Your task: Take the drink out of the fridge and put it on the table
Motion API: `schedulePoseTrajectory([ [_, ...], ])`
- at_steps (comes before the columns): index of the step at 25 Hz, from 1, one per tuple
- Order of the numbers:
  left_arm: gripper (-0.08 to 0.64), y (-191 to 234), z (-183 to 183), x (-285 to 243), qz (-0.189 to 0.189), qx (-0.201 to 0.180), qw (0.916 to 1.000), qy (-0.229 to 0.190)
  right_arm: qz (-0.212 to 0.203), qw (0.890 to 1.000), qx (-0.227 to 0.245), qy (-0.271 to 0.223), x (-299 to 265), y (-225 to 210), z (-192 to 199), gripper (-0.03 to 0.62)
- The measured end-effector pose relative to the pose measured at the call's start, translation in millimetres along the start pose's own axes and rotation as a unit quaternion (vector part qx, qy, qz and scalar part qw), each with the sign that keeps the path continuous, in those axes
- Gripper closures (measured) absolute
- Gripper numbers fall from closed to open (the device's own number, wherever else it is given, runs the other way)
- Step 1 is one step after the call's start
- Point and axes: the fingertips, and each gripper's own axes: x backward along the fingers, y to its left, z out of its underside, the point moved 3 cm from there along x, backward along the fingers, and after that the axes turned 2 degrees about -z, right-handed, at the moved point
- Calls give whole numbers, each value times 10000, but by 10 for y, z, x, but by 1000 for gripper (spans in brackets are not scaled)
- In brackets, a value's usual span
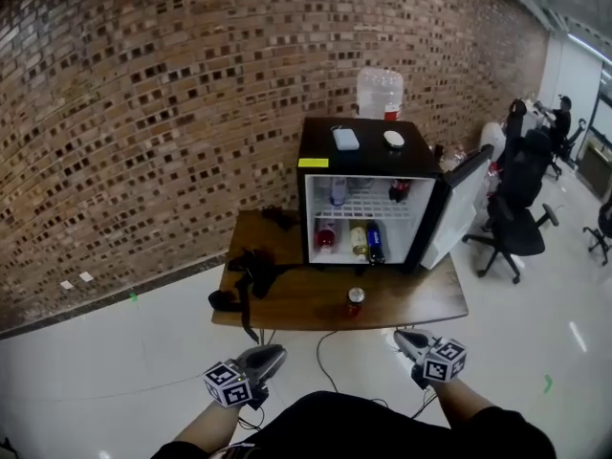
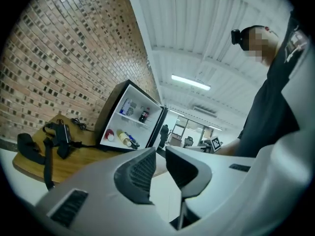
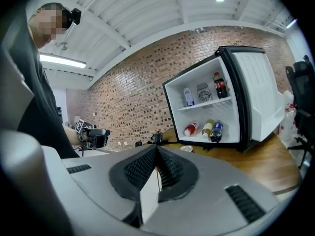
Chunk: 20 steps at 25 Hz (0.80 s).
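The can (image 1: 355,301), round and red with a silvery top, stands on the smooth wooden table (image 1: 430,306), just in front of the open black fridge (image 1: 368,140). The right gripper view shows it; the left gripper view does not. The left gripper (image 2: 158,152) holds its ribbed jaws slightly apart and empty. The right gripper (image 3: 156,149) has its jaws together. Both are well apart from the can.

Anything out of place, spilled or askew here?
Nothing spilled. The fridge door hangs wide open, three bottles lie on their sides on the lower shelf, and tangled black straps sprawl at the table's left end. The red can stands upright.
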Motion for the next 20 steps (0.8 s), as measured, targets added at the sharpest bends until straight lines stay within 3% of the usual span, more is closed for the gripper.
schedulePoseTrajectory([
  [4, 546, 27, -72, 286, 80, -116, 9999, 81, 8, 10000, -49, 26, -157, 469, 75, 595],
  [8, 546, -104, -106, 327, 55, -56, 10000, -55, -118, 9999, 50, 26, -52, 662, 59, 597],
  [13, 555, -434, -54, 64, -192, -152, 9995, -182, -230, 9994, 262, 23, 353, 526, 69, 596],
  [20, 578, -1095, 307, -542, -607, -145, 9975, -324, -756, 9961, 401, 227, 1033, 229, 298, 597],
])
